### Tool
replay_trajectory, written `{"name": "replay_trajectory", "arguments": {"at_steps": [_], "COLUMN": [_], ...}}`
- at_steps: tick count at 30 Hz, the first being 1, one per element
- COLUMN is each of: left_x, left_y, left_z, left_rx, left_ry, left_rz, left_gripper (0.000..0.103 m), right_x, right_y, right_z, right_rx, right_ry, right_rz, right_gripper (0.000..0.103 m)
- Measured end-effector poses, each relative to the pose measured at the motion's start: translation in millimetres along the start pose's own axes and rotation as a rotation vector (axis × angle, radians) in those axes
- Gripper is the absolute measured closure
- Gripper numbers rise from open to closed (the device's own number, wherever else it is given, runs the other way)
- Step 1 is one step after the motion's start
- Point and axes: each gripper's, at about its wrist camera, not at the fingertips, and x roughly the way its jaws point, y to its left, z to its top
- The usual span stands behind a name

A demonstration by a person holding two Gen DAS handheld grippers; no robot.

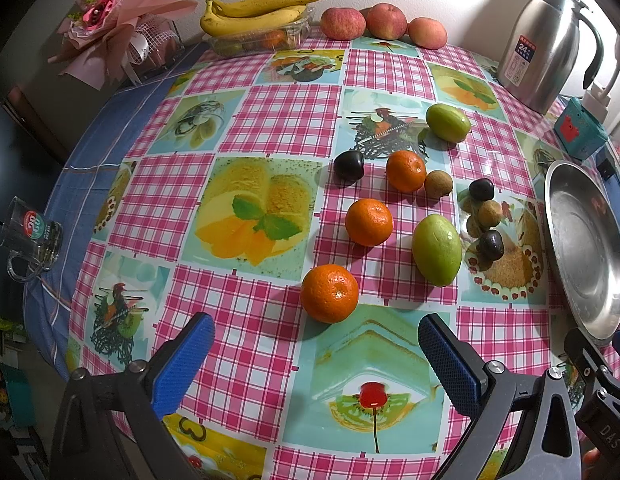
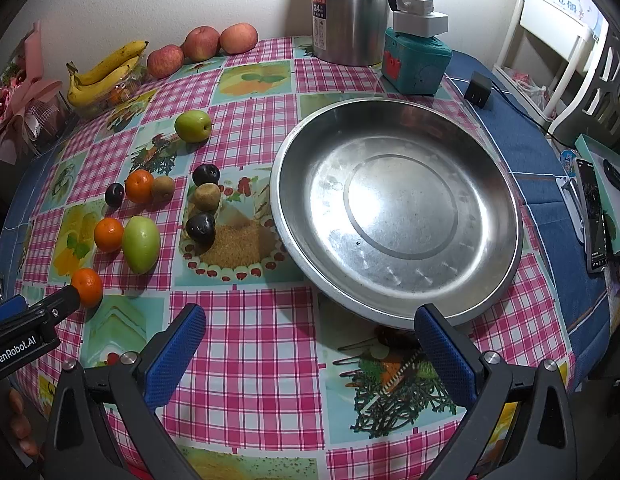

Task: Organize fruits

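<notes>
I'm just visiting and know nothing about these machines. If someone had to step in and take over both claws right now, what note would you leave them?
Left claw: open, holding nothing, hovering just short of the nearest orange.
Right claw: open, holding nothing, at the near rim of the metal pan.
Fruit: three oranges, two green fruits, three dark plums and small brown fruits lie loose on the tablecloth, left of the pan. Bananas and apples sit at the back by the wall.
Done: nothing yet; the pan is empty.
Left: probably move the loose fruit into the pan, likely starting with the nearest orange.
</notes>
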Motion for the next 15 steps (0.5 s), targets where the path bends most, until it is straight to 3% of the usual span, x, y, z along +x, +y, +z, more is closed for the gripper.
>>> {"name": "replay_trajectory", "arguments": {"at_steps": [7,15], "left_x": [0,-5], "left_y": [2,38], "left_z": [0,5], "left_rx": [-0.011,-0.162], "left_ry": [0.0,-0.095], "left_rz": [-0.011,-0.039], "left_gripper": [0.0,0.0], "right_x": [-1,-5], "right_y": [1,13], "right_z": [2,8], "right_rx": [0.001,-0.011], "right_ry": [0.002,-0.058], "right_rz": [-0.001,0.087], "right_gripper": [0.0,0.0]}}
